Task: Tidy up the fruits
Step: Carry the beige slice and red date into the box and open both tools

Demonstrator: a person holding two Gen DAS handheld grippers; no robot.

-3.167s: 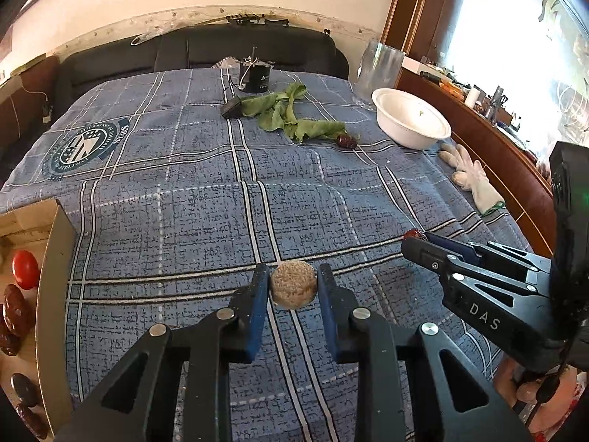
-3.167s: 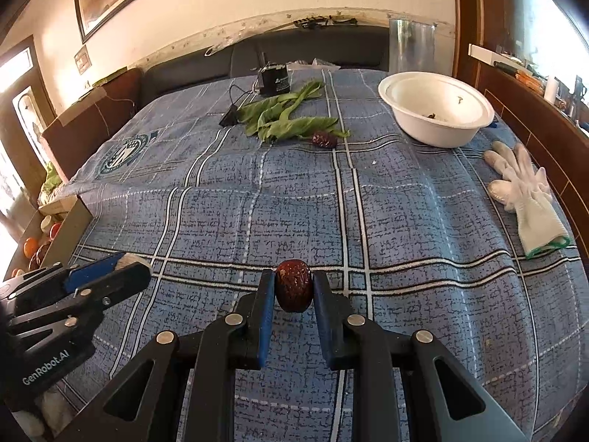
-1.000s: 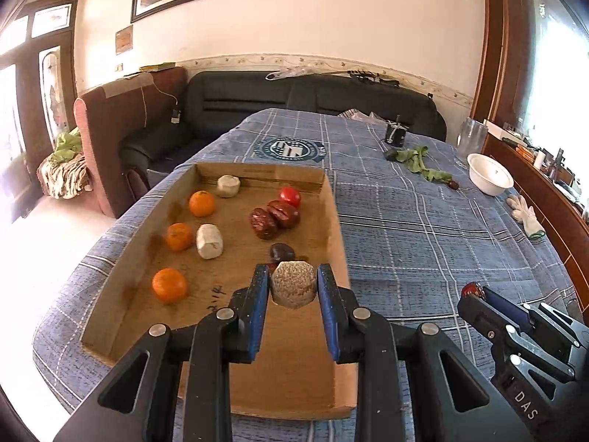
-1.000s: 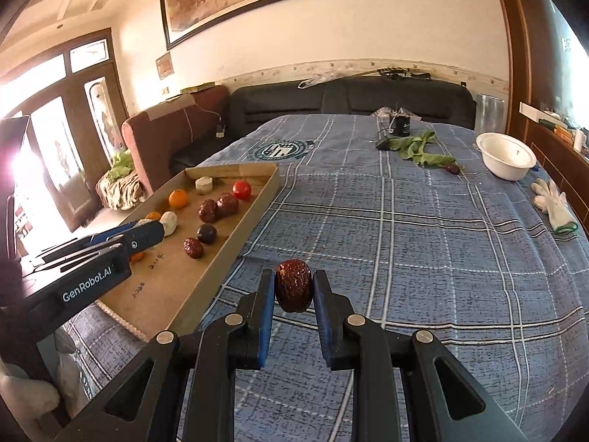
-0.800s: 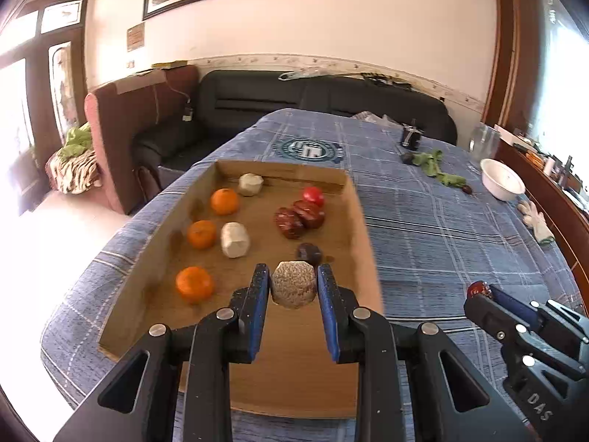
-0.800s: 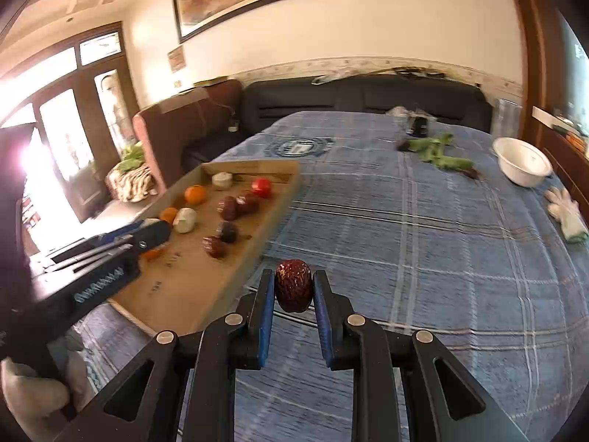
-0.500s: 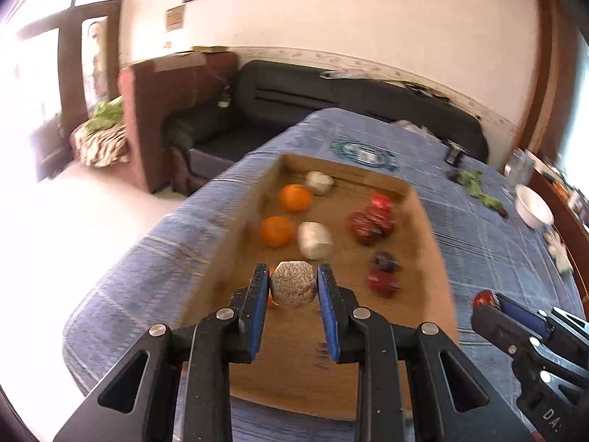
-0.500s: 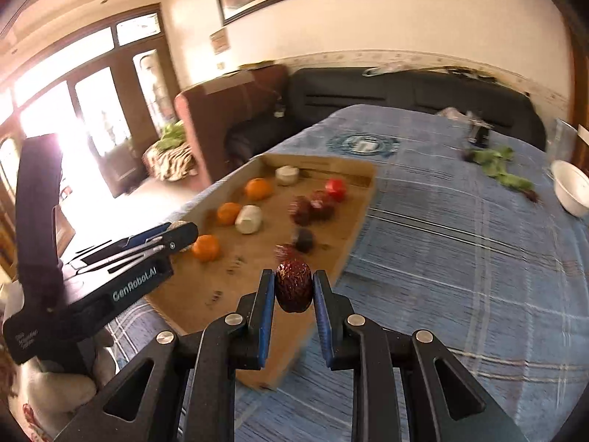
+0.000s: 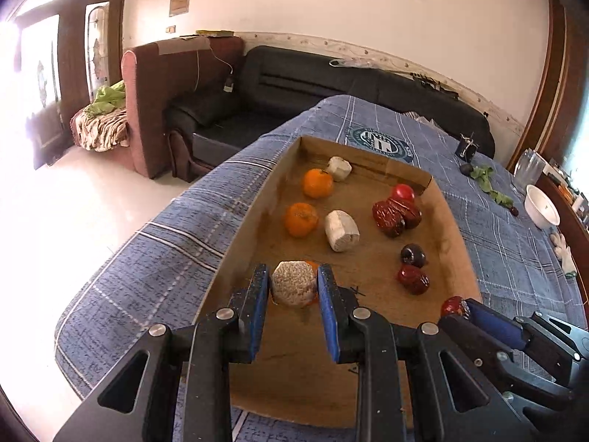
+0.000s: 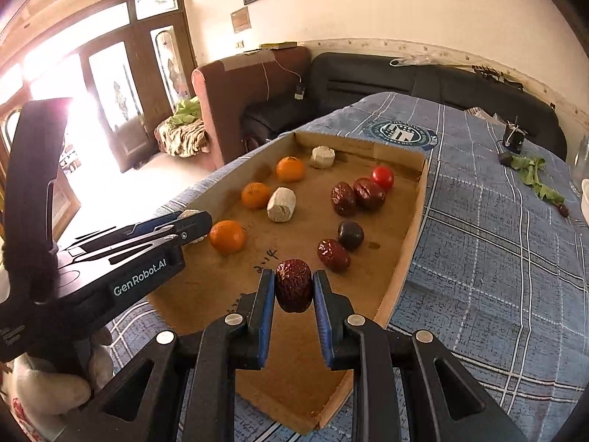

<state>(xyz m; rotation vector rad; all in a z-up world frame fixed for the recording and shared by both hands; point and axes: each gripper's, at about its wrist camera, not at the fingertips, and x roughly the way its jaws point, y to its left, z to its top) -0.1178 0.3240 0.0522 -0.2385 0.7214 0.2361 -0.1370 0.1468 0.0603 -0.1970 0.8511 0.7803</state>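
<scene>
Left wrist view: the left gripper [image 9: 294, 289] is clamped on a pale beige, rough-skinned round chunk [image 9: 294, 283], held above the near-left part of the shallow brown cardboard tray [image 9: 458, 228] that sits on the blue plaid cloth [image 9: 158, 258]. An orange tangerine [image 9: 312, 264] peeks out directly behind the chunk, so releasing here could drop it onto that fruit and send either one rolling. The tray's left wall is low and close to the table edge; a bounce that way could carry the piece onto the floor. Two more tangerines and two pale chunks lie farther back in loose columns.

Right wrist view: the right gripper [image 10: 293, 291] pinches a wrinkled dark red date [image 10: 293, 286] over the near middle of the tray, just short of another red date [image 10: 333, 255] and a dark plum-like fruit [image 10: 351, 235]. Let go from this height, the oval date may roll toward the tangerines and break the grouping. The left gripper works close by on the left; lowering both together risks the tools knocking.
</scene>
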